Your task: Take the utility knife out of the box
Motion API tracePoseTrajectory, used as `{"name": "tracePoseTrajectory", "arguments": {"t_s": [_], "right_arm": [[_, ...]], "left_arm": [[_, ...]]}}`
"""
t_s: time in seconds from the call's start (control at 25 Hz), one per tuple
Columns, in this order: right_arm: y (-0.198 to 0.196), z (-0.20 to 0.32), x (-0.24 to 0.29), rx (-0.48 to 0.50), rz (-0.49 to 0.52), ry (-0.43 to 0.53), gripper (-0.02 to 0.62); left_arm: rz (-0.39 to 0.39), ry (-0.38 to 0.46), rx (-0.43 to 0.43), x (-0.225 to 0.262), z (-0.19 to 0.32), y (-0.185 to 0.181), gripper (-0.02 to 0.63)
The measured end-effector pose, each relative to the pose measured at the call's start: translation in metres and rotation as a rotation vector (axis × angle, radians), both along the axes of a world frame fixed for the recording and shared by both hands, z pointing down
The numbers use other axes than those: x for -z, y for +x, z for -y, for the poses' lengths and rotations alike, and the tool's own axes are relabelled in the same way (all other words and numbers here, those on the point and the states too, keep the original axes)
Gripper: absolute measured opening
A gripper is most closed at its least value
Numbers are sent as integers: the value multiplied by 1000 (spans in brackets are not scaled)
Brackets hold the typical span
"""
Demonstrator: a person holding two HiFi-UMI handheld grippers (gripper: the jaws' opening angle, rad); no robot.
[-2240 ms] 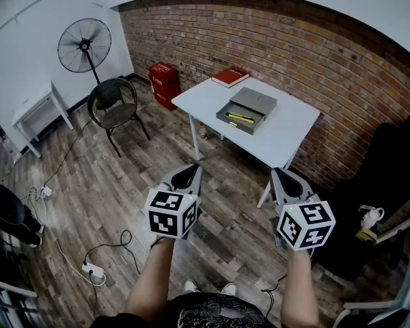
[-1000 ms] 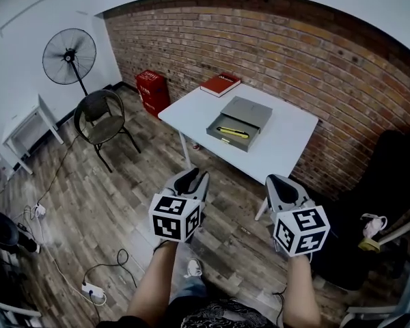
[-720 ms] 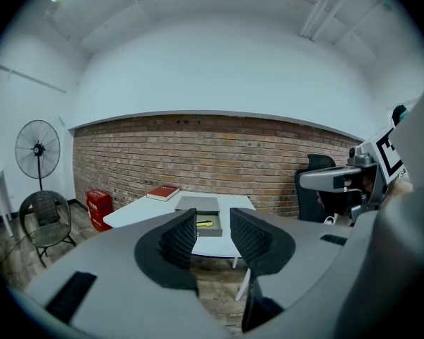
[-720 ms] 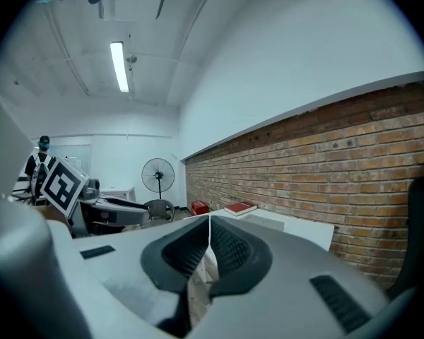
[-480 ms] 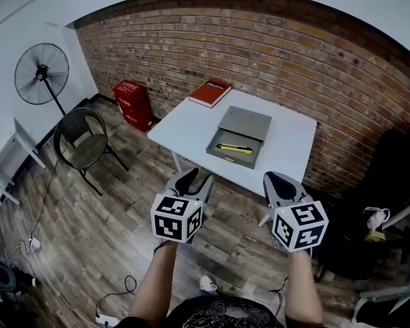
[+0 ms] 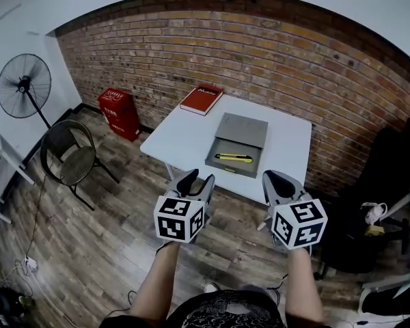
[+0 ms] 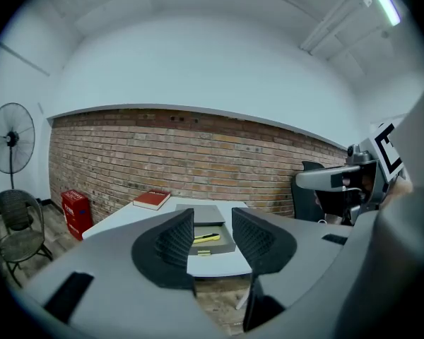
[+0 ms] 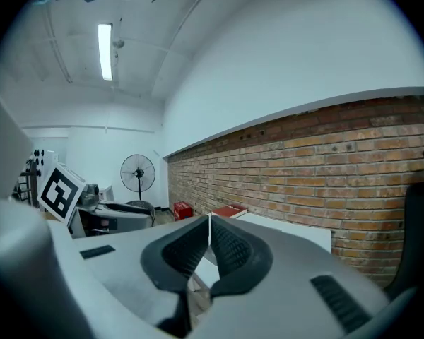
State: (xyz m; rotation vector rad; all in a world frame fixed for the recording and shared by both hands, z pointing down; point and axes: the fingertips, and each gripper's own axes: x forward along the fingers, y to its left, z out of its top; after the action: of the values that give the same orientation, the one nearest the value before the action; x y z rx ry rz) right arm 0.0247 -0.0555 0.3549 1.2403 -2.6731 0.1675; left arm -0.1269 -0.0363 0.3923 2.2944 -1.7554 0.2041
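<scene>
A yellow utility knife (image 6: 234, 158) lies in an open grey box (image 6: 244, 127) on a white table (image 6: 181, 139) against the brick wall. Both grippers hover in the air short of the table's near edge, well away from the box. My left gripper (image 6: 195, 180) has its jaws opening with nothing between them; through the gap of this left gripper (image 7: 213, 219), the knife (image 7: 207, 238) and box (image 7: 206, 216) show far ahead. My right gripper (image 6: 277, 181) is level with the left and empty. In its own view the right gripper (image 8: 210, 222) has its pads pressed together.
A red book (image 6: 201, 100) lies on the table's far left corner. On the floor to the left stand a red case (image 6: 119, 111), a black chair (image 6: 72, 159) and a fan (image 6: 24, 87). A dark seat (image 6: 389, 183) stands to the right of the table.
Both grippers and the head view have advanced toward the table, which now looks larger and nearer. The left gripper's jaws have spread apart; the right's stay together.
</scene>
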Motion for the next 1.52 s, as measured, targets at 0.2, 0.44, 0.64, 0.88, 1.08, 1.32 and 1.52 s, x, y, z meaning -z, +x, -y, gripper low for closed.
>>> {"name": "tracePoseTrajectory", "arguments": {"t_s": [0.2, 0.44, 0.64, 0.88, 1.08, 1.32, 1.52], "right_arm": [[4, 19, -4, -34, 1, -4, 21], [9, 50, -12, -42, 7, -10, 21], [6, 97, -17, -34, 12, -13, 21], [9, 167, -8, -19, 13, -13, 21], [24, 224, -7, -14, 25, -20, 21], [26, 268, -14, 21, 29, -41, 21], [10, 283, -20, 37, 24, -48, 21]], "left_arm": [[56, -17, -29, -8, 23, -1, 170], [61, -4, -28, -8, 55, -1, 170], [82, 19, -25, -8, 98, -3, 170], [69, 19, 0, 2, 167, -4, 169], [80, 7, 7, 3, 220, 10, 170], [98, -11, 27, 1, 259, 16, 169], [96, -27, 37, -6, 270, 0, 170]]}}
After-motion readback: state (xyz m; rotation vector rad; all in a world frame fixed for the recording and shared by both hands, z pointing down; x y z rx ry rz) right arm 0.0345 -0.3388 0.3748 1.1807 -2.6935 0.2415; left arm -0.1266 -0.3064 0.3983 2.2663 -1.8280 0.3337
